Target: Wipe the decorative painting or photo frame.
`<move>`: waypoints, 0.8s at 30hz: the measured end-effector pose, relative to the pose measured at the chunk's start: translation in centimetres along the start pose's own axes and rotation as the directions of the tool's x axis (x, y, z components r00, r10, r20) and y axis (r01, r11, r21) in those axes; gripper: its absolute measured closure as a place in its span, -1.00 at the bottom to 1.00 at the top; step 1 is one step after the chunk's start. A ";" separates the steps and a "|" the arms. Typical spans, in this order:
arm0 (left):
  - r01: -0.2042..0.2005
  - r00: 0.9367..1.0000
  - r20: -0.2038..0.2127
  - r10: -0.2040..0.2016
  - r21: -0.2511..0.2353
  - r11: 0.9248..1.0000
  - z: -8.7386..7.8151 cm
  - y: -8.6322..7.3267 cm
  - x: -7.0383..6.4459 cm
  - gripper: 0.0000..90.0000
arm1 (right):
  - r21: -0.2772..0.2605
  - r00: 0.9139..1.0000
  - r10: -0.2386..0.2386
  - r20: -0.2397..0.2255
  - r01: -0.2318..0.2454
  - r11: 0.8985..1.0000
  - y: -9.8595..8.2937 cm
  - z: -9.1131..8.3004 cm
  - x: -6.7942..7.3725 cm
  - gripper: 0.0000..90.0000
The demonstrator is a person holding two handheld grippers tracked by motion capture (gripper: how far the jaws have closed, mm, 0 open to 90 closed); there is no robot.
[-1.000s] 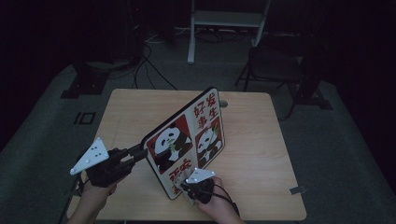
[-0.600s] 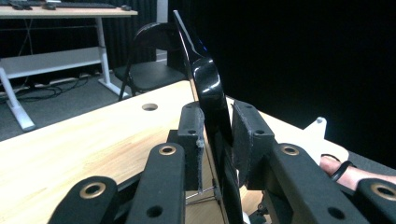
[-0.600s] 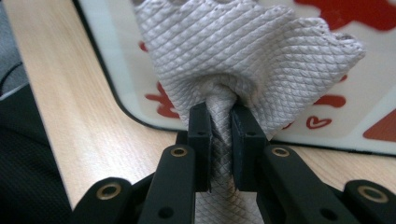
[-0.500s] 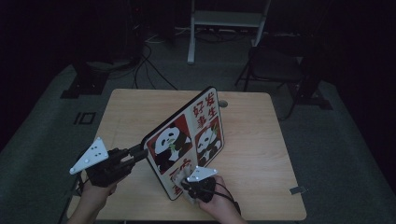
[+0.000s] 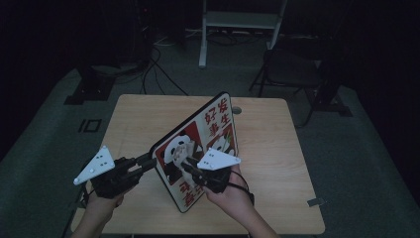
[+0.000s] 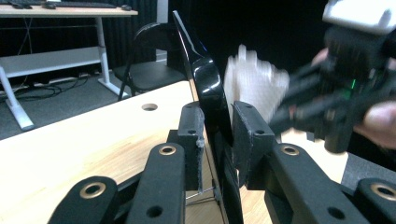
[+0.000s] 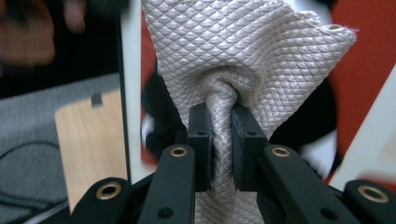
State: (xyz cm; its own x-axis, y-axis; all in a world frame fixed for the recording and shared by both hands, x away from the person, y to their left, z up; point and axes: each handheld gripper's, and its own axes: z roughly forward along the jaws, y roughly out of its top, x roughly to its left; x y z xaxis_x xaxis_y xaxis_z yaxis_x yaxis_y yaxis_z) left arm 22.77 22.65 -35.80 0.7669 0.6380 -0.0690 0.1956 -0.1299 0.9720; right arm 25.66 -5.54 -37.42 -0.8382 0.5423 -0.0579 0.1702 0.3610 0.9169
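The high view looks forward and down from above the person's side, taking in the whole counter (image 5: 277, 148). The left gripper view sits low, looking along its tongs (image 6: 217, 135) at the panda board (image 6: 205, 88) edge-on. The right gripper view presses close to the white cloth (image 7: 243, 60), probably against that same board, blurred behind.

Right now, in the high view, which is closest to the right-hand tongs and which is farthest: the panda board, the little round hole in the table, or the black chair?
1. Glossy black-edged board with red panda pictures: right beside the right tongs, touching their cloth.
2. Small round hole in the wooden table: behind the board, near the far edge.
3. Black folding chair: on the floor beyond the table, far right.
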 end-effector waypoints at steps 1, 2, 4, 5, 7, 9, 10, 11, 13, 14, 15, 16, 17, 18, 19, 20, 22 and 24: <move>0.001 1.000 0.000 -0.001 0.000 1.000 0.0 0.0 0.0 0.67 | -0.035 1.000 -0.013 0.003 0.013 0.999 1.6 0.0 0.0 0.78; 0.001 1.000 0.000 -0.001 0.000 1.000 0.0 0.0 0.0 0.67 | -0.035 1.000 -0.013 0.003 0.013 0.999 1.6 0.0 0.0 0.78; 0.001 1.000 0.001 -0.001 0.001 1.000 0.0 0.0 0.0 0.67 | -0.058 1.000 -0.026 0.006 0.027 0.998 2.7 0.0 0.1 0.78; 0.002 1.000 0.001 -0.002 0.000 1.000 0.0 0.0 0.0 0.67 | -0.082 0.999 -0.032 0.006 0.033 0.996 3.8 0.1 0.3 0.78; 0.002 1.000 0.001 -0.002 0.001 1.000 0.0 0.0 0.0 0.67 | -0.090 0.999 -0.037 0.006 0.037 0.995 4.3 0.2 0.4 0.78; 0.003 1.000 0.000 -0.003 -0.001 1.000 0.0 0.0 0.0 0.68 | -0.109 0.999 -0.045 0.001 0.044 0.993 5.4 0.6 0.7 0.78; 0.003 1.000 0.000 -0.003 -0.001 1.000 0.0 0.0 0.0 0.68 | -0.109 0.999 -0.045 0.001 0.044 0.993 5.4 0.6 0.7 0.78; 0.003 1.000 -0.001 -0.003 0.000 1.000 0.0 0.0 0.1 0.68 | -0.112 0.999 -0.053 -0.004 0.052 0.992 5.9 0.9 0.9 0.78; 0.004 1.000 -0.003 -0.004 0.000 1.000 0.0 0.0 0.1 0.68 | -0.109 0.998 -0.056 -0.005 0.055 0.993 6.0 1.0 1.1 0.77; 0.006 1.000 -0.005 -0.006 0.001 1.000 0.0 0.0 0.1 0.68 | -0.108 0.998 -0.061 -0.002 0.060 0.992 6.2 1.2 1.2 0.77; 0.009 1.000 -0.004 -0.009 -0.001 1.000 0.0 -0.1 0.2 0.68 | -0.111 0.998 -0.058 -0.004 0.057 0.992 6.2 1.4 1.2 0.77; 0.009 1.000 -0.004 -0.009 -0.001 1.000 0.0 -0.1 0.2 0.68 | -0.111 0.998 -0.058 -0.004 0.057 0.992 6.2 1.4 1.2 0.77; 0.010 1.000 0.000 -0.010 -0.001 1.000 0.0 -0.1 0.3 0.68 | -0.105 0.998 -0.061 -0.007 0.060 0.993 6.2 1.5 1.1 0.77; 0.010 1.000 0.000 -0.010 -0.001 1.000 0.0 -0.1 0.3 0.68 | -0.105 0.998 -0.061 -0.007 0.060 0.993 6.2 1.5 1.1 0.77; 0.008 1.000 -0.001 -0.008 -0.002 1.000 0.0 -0.1 0.2 0.68 | -0.101 0.998 -0.058 -0.006 0.057 0.993 6.2 1.4 1.2 0.77; 0.008 1.000 -0.001 -0.008 -0.002 1.000 0.0 -0.1 0.2 0.68 | -0.101 0.998 -0.058 -0.006 0.057 0.993 6.2 1.4 1.2 0.77; 0.007 1.000 -0.002 -0.007 0.000 1.000 0.0 0.0 0.2 0.68 | -0.098 0.998 -0.070 0.003 0.070 0.993 6.0 1.5 1.4 0.77; 0.006 1.000 -0.004 -0.006 0.002 1.000 0.0 0.0 0.2 0.68 | -0.090 0.997 -0.077 0.007 0.078 0.993 5.7 1.5 1.5 0.77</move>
State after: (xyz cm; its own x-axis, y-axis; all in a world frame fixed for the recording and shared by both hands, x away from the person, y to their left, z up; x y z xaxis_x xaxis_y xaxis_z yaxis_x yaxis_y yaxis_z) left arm 22.87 22.78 -35.82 0.7634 0.6417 -0.0737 0.2012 -0.1278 0.9712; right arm 26.14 -1.47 -32.88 -0.8454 0.5178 -0.1312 0.0574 0.3322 0.9415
